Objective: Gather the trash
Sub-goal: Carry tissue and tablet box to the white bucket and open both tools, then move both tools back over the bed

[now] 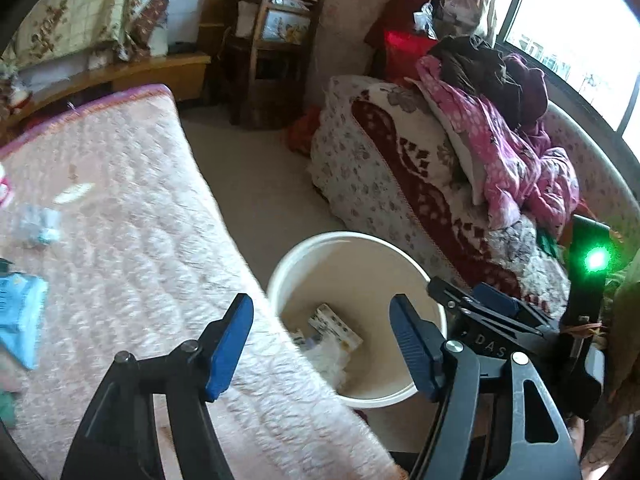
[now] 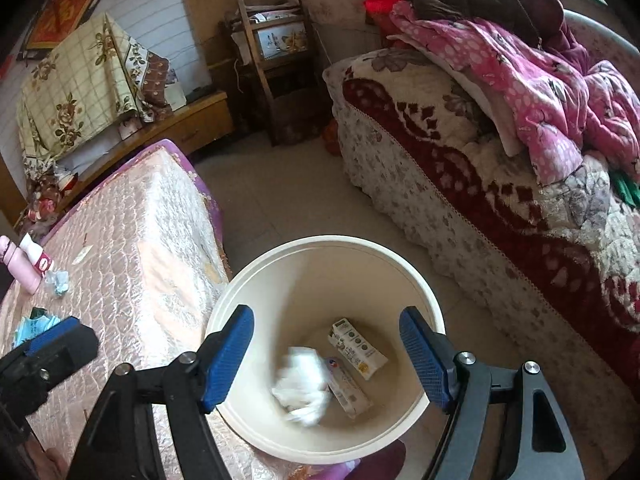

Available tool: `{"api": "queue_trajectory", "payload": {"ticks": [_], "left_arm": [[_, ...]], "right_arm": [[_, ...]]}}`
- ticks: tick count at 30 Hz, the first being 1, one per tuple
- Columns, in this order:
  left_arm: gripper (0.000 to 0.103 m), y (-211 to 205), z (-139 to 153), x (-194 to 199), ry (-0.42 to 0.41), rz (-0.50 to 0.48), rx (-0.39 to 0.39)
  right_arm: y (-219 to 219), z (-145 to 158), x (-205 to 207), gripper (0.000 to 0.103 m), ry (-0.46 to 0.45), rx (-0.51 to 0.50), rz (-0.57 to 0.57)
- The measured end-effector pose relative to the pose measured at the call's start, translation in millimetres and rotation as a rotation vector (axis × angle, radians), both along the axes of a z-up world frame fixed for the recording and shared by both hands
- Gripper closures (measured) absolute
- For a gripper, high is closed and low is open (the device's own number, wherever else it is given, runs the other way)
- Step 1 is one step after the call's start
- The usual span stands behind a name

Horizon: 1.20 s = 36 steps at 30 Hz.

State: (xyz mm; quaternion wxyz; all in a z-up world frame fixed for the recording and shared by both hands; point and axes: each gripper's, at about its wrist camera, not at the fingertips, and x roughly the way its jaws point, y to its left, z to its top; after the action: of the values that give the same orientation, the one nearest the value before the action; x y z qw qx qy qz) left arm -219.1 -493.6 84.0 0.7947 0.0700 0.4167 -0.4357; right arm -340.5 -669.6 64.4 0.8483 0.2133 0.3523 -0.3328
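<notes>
I hold both grippers over a cream bucket (image 2: 320,436) on the tiled floor, wedged between a pink mattress (image 2: 132,248) at its 9 o'clock and a floral bed (image 2: 432,208) at its 2 o'clock.

My right gripper (image 2: 326,356) points down into the bucket, jaws wide, nothing between the blue pads. Below it, a crumpled white wad (image 2: 302,386) appears blurred inside the bucket. At the wad's 3 o'clock lie 2 small cartons (image 2: 357,348), side by side on the bucket's bottom.

My left gripper (image 1: 322,346) sits over the mattress edge and the bucket's near rim, jaws also wide and empty. In the left wrist view the right gripper shows at 3 o'clock, a green light glowing on its body.

More trash waits on the mattress. In the right wrist view, a crumpled pale-blue scrap (image 2: 58,280) lies at 9 o'clock, just beside a white bottle (image 2: 36,256) with a red label and a pink bottle (image 2: 20,268), both lying down. A blue wrapper (image 2: 34,326) lies nearer, at 8 o'clock, partly hidden behind the left gripper.

On the bed, a pink spotted quilt (image 2: 540,92) and dark clothes are heaped at 1 o'clock. A wooden rack (image 2: 276,64) stands against the far wall at 12 o'clock.
</notes>
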Motion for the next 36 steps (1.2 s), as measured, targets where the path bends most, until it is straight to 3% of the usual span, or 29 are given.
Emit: {"api": "queue_trajectory", "payload": {"ticks": [7,22,29,36], "left_arm": [[0.032,35,19,-9,-0.104,0.068,0.027],[0.032,133,44,-18,-0.174,0.214,0.029],[0.032,188,58,-20,-0.187,0.278,-0.006],[0.027,254,69,-12,-0.136,0.339,-0.02]], "right_arm": [[27,17,-1,0.025,-0.017,-0.033,0.034],[103,41,0,0.025,-0.045,-0.049,0.148],[141,55,11,0.025,-0.04,-0.083,0.204],[178,63,25,0.025,-0.044,-0.094,0.285]]}}
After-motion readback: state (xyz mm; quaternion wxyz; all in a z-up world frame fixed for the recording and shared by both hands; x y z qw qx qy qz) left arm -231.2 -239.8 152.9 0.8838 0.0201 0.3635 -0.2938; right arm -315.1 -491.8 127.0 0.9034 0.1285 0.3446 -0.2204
